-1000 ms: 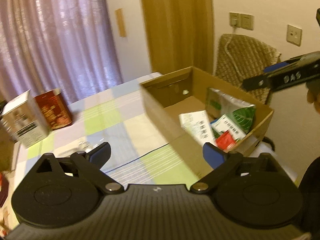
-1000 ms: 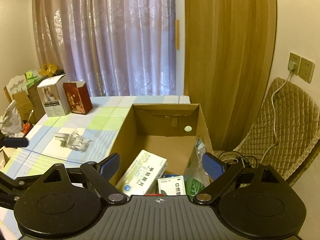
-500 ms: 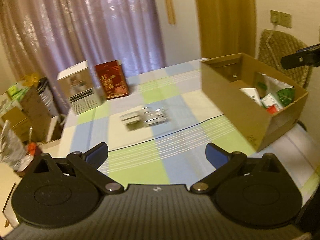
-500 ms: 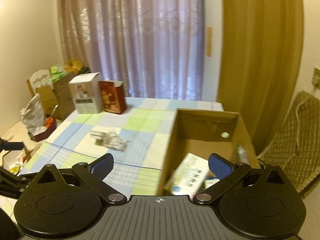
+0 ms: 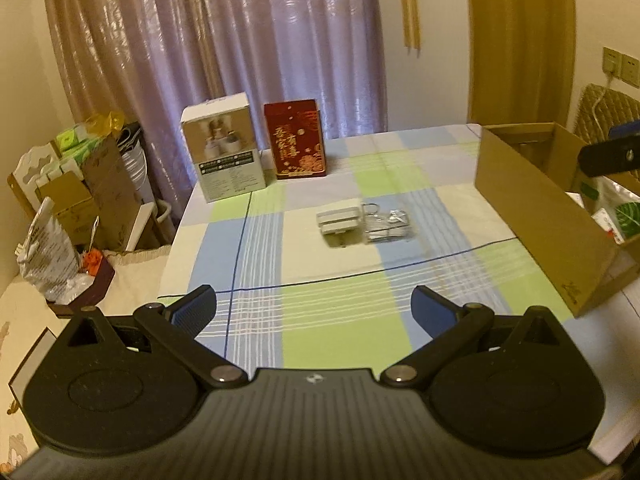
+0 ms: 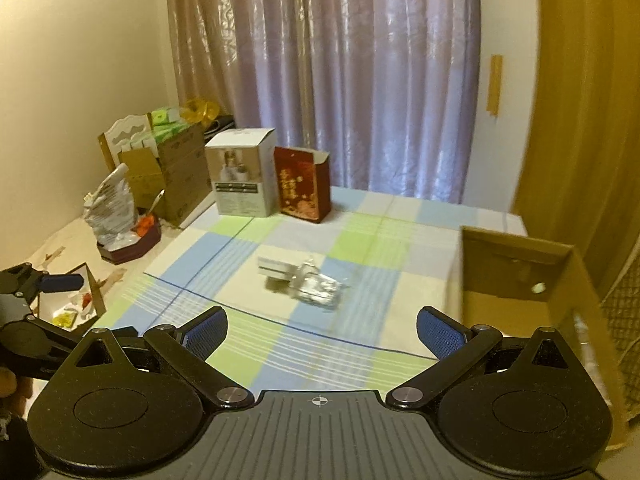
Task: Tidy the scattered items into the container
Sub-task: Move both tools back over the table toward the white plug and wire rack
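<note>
Left hand-held gripper (image 5: 314, 308): jaws wide apart, nothing between them, held above the near edge of the desk (image 5: 328, 320), which is covered in a green, blue and cream checked cloth.

Right hand-held gripper (image 6: 322, 326): jaws also wide apart and empty, above the near part of the desk. In the left view one of its arms shows at the right edge, over the box.

Items left on the desk: a small white pack (image 5: 338, 222) and a silvery foil packet (image 5: 386, 226), lying side by side and touching, mid-desk, well apart from both grippers. In the right view they are smeared by blur; the packet's contents cannot be made out.

Cardboard box (image 5: 536, 216): open-topped, at the right end of the desk. Inside, a green-and-white leaf-print bag (image 5: 622, 210) shows against the far wall; other contents are mostly hidden by the near wall.

Back of desk: a white carton (image 5: 224, 152) and a red carton (image 5: 296, 144) stand upright next to each other, before the purple curtain (image 5: 240, 40).
</note>
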The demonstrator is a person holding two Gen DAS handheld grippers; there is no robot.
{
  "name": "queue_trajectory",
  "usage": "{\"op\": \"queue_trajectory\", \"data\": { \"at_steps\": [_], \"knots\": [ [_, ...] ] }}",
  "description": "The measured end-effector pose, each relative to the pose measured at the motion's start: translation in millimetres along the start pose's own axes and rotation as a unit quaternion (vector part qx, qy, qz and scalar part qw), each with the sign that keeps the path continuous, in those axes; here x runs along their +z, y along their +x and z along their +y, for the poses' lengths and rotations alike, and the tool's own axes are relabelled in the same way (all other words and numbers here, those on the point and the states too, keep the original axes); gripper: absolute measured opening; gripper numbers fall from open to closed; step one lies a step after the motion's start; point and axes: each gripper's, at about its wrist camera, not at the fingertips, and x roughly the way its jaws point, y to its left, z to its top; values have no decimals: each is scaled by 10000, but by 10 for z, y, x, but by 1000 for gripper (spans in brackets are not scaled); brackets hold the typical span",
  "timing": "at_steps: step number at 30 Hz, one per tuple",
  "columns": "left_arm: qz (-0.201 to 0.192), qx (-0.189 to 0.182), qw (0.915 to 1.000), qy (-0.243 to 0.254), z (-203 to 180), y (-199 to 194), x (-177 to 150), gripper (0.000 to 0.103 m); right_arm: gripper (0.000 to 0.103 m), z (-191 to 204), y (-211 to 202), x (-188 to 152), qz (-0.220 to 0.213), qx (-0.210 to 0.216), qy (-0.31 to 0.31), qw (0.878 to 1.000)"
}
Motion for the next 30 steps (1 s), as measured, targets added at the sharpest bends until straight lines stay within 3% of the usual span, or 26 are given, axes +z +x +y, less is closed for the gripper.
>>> {"op": "queue_trajectory", "data": {
  "at_steps": [10,17,23,30],
  "knots": [
    [193,28,9998,-104,213,848,59,102,103,84,997,4,402,-2,283,9988],
    [242,31,9982,-542,322,1460,115,102,103,-50,1714,25,534,-148,719,9959],
    [394,-70,9971,-642,361,1775,37,102,103,-143,2207,-21,521,-317,794,9950],
    [206,-37,9984,-533,441,2052,106,102,103,-222,2647,-168,442,-490,904,9937]
  ]
}}
